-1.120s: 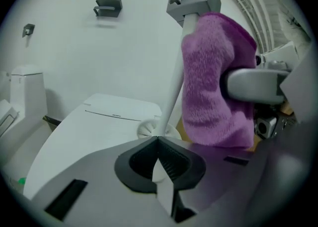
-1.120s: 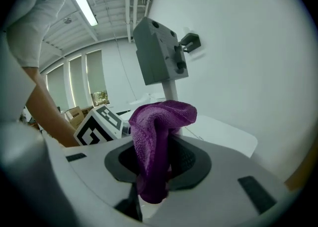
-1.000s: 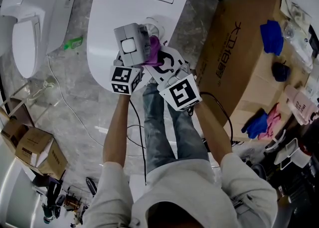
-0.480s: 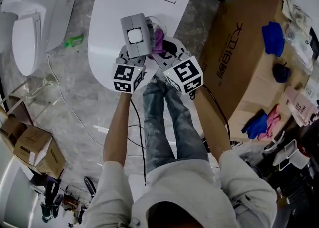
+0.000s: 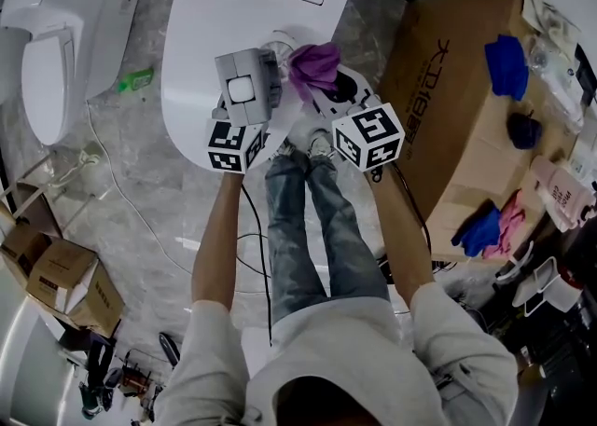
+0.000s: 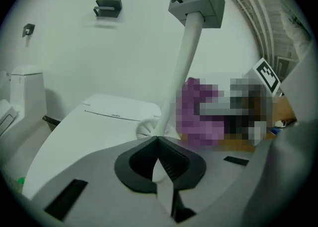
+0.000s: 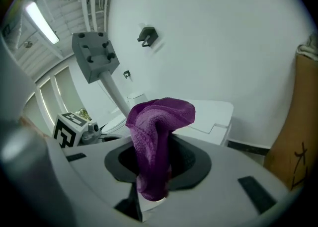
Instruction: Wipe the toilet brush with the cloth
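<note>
My left gripper [image 6: 159, 140] is shut on the white rod [image 6: 185, 67] of the toilet brush, low down near its ribbed white head [image 6: 145, 129]. The brush's grey square handle block [image 5: 241, 87] points up at the head camera. A folded purple cloth [image 7: 158, 131] stands clamped in my right gripper [image 7: 155, 167], which is shut on it. In the head view the cloth [image 5: 315, 62] sits just right of the block, with a small gap between them. From the right gripper view the block [image 7: 94, 54] is up and to the left.
Under the grippers is a white toilet with its lid [image 5: 224, 5] closed. A second toilet [image 5: 47, 42] stands at the left. A big cardboard box [image 5: 448, 116] with blue gloves on it is at the right. Small boxes [image 5: 65, 275] and a cable [image 5: 121, 191] lie on the floor.
The right gripper has drawn the cloth off the brush handle, up and to the right. The left gripper has kept hold of the brush and shifted only slightly.
</note>
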